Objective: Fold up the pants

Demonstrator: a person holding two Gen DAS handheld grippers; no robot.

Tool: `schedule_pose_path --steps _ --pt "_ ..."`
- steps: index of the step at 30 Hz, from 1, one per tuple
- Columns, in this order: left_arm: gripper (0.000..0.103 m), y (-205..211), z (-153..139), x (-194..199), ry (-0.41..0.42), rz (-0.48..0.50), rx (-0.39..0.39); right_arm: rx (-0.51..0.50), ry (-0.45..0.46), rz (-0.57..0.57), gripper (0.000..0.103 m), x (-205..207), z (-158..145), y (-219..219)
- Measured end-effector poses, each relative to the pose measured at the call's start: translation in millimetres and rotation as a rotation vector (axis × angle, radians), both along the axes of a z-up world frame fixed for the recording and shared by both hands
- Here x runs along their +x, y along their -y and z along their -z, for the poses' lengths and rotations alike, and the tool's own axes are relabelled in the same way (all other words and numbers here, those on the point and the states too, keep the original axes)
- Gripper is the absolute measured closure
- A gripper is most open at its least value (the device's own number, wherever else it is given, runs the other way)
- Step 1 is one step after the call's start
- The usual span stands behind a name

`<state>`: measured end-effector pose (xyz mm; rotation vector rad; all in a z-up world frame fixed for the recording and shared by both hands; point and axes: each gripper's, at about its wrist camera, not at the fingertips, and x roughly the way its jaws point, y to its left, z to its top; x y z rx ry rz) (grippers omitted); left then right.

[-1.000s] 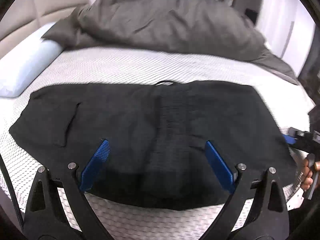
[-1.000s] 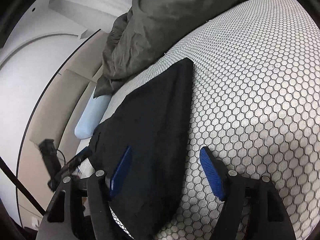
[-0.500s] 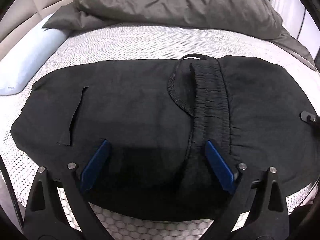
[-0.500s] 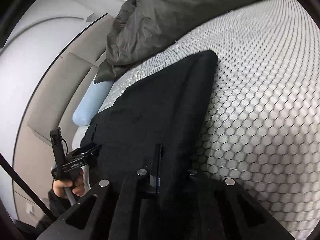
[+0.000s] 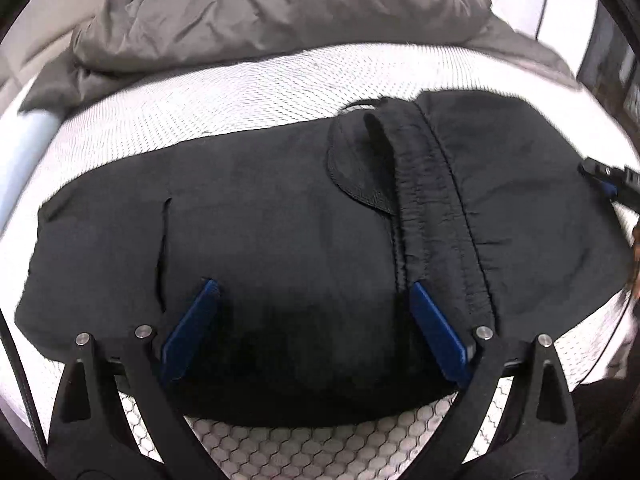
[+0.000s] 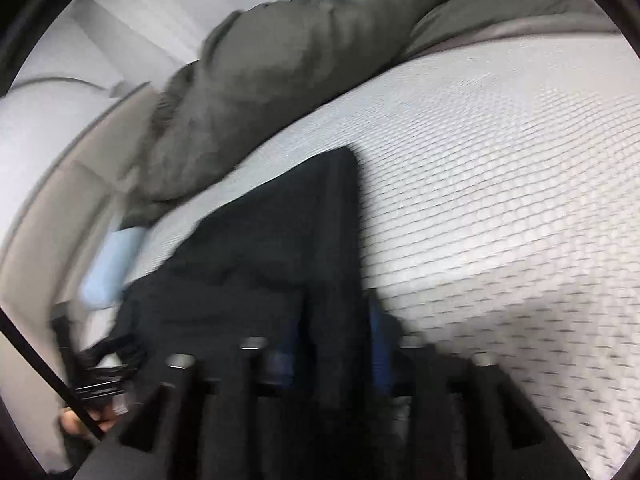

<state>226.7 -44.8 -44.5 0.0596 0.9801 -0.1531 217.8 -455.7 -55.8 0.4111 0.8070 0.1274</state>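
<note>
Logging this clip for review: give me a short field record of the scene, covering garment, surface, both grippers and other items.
garment: black pants folded over, waistband on top
surface: white honeycomb-patterned mattress
left gripper: open, blue pads over the near edge of the pants, not pinching
right gripper: jaws have just been opening; a fold of the pants lies between them; picture blurred
other items: grey duvet bunched at the far side; light blue pillow
</note>
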Motion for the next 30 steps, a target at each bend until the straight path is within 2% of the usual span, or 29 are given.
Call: schedule_pose_path --steps 1,2,4,6,7,10,14,15,17,20,22,24,27,30 --pt "0.007 -6.3 -3.8 -4.0 0.006 -0.018 -0.016 -0.01 0.042 0.033 0.04 -8.3 -9.9 3.9" --pt "0.007 -19.0 -8.7 -7.6 0.019 -0.045 -0.023 0.016 0.082 0.057 0.039 -17.0 -19.4 9.9" --pt "0.007 -41.3 -15.3 -13.6 0.04 -0.095 -0.039 0.137 0.191 0.084 0.034 -35.7 -38.2 17.6" --pt "0.007 -71.9 -18.6 -18.3 0.048 -0.163 -0.084 0.192 0.254 0.047 0.025 -43.7 -50.9 9.4" --pt "0.007 -85.9 -18.2 -19.5 0.046 -0.197 -0.11 0.185 0.265 0.006 0.024 -43.5 -55.8 -4.7" --pt "0.008 -132.2 -12.2 -26.1 0.019 -0.313 -0.183 0.133 0.228 -0.096 0.024 -33.3 -53.0 -53.3" --pt "0.008 -172.0 -4.0 -40.3 -0.001 -0.38 -0.273 0.009 0.094 -0.24 0.024 -9.6 -27.3 -136.5" --pt "0.008 -178.7 -0.5 -42.7 -0.008 -0.393 -0.297 -0.045 0.085 -0.269 0.024 -5.7 -22.9 -156.9" --pt "0.008 -192.9 9.2 -50.6 -0.034 -0.42 -0.346 -0.092 0.086 -0.311 0.024 -0.9 -16.5 -182.9" --pt "0.008 -197.8 15.1 -48.8 -0.043 -0.411 -0.334 -0.215 0.05 -0.368 0.024 2.5 -0.3 -221.5" --pt "0.008 -194.1 13.9 -49.1 -0.039 -0.402 -0.297 -0.313 0.04 -0.39 0.024 0.3 12.9 -234.2" --pt "0.008 -189.7 13.5 -50.8 -0.041 -0.399 -0.268 -0.364 0.063 -0.398 0.024 -5.1 18.9 -234.8" --pt "0.008 -185.7 15.3 -58.9 -0.045 -0.385 -0.255 -0.334 0.055 -0.406 0.024 -6.4 22.1 -224.6" --pt "0.008 -183.1 13.6 -68.9 -0.043 -0.374 -0.276 -0.346 0.058 -0.407 0.023 -5.4 23.9 -221.8"
